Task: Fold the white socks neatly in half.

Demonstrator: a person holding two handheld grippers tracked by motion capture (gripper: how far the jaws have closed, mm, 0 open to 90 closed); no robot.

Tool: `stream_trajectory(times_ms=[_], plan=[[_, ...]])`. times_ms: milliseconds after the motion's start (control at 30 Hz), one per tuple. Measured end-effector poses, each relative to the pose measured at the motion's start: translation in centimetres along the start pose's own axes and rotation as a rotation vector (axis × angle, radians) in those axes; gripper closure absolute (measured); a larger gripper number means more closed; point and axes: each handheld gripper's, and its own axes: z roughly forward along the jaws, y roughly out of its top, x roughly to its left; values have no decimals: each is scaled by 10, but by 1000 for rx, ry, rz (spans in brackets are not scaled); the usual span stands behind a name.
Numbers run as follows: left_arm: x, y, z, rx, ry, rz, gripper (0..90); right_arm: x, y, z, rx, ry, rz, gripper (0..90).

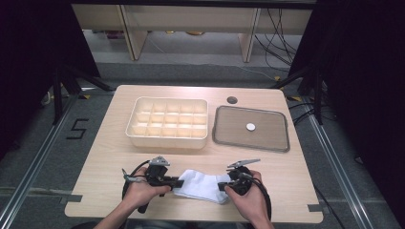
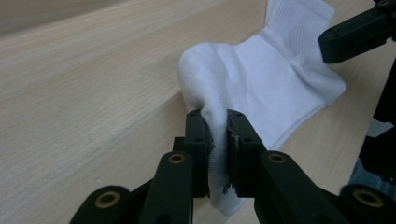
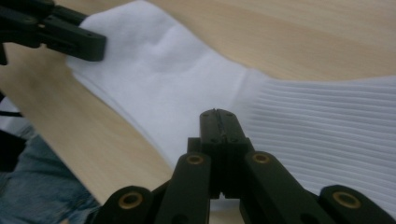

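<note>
A white sock (image 1: 200, 183) lies flat near the table's front edge, between my two grippers. In the high view my left gripper (image 1: 179, 181) is at the sock's left end. The left gripper view shows that gripper (image 2: 217, 121) shut on a pinched fold of the sock (image 2: 271, 79) at its smooth toe end. My right gripper (image 1: 222, 185) is at the sock's right end. In the right gripper view it (image 3: 218, 114) hangs over the ribbed cuff of the sock (image 3: 177, 79), jaws pressed together with no cloth visible between them.
A beige box with several small compartments (image 1: 167, 138) stands behind the sock at centre left. To its right lies a grey tray (image 1: 282, 143) holding a small white disc (image 1: 250, 127). A round hole (image 1: 232, 100) is in the tabletop behind them.
</note>
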Motion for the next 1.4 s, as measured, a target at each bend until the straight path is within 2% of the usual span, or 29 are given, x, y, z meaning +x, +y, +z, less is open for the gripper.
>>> stream_trajectory(times_ms=[33,67,133,233,267,333,433,467,500,533,600,733,767,900,933,1000,1033,1133,1200,1233,1267,1300,1333,1400], plan=[[-1,0,-1,13,2,3,799,4,1,3,29,27,3,900],[-2,0,-1,12,-8,4,799,7,2,7,50,16,18,900],[-2,0,-1,12,-35,5,798,12,2,15,63,36,7,900],[-3,2,-3,9,-47,6,798,15,2,22,76,46,14,900],[-4,2,-3,4,-45,4,798,17,3,24,86,58,38,900],[-4,3,-5,10,-34,7,798,16,3,27,81,42,26,900],[-6,8,-8,-1,-66,8,797,17,5,30,80,64,33,900],[-6,8,-8,-1,-66,8,797,17,5,32,80,56,43,900],[-6,10,-9,-7,-91,1,797,20,5,32,98,79,77,900],[-8,11,-10,-8,-81,2,798,19,6,34,89,82,55,900],[-9,12,-11,-13,-109,-5,797,18,6,37,93,79,46,900],[-12,14,-11,-12,-133,-13,797,17,5,40,103,85,58,900],[-11,14,-11,-14,-160,-11,797,16,5,40,105,92,59,900],[-14,17,-11,-21,-183,-19,797,17,5,41,95,92,65,900],[-15,18,-10,-24,-187,-23,798,17,6,42,92,104,55,900],[-17,19,-10,-20,-182,-22,798,19,6,43,95,96,68,900],[-18,20,-10,-19,-182,-24,797,19,6,44,96,107,67,900],[-18,22,-9,-28,-205,-22,798,21,7,46,91,104,65,900],[-18,22,-9,-31,-205,-22,798,22,7,46,96,106,73,900],[-18,22,-9,-27,-194,-25,798,22,8,47,96,108,57,900],[-18,21,-8,-36,-199,-29,798,24,8,47,90,104,67,900],[-17,21,-9,-31,-198,-22,798,23,8,46,84,103,56,900],[-17,21,-9,-31,-198,-22,797,23,8,44,74,124,53,900],[-16,21,-10,-31,-210,-31,798,22,9,39,62,130,52,900]])
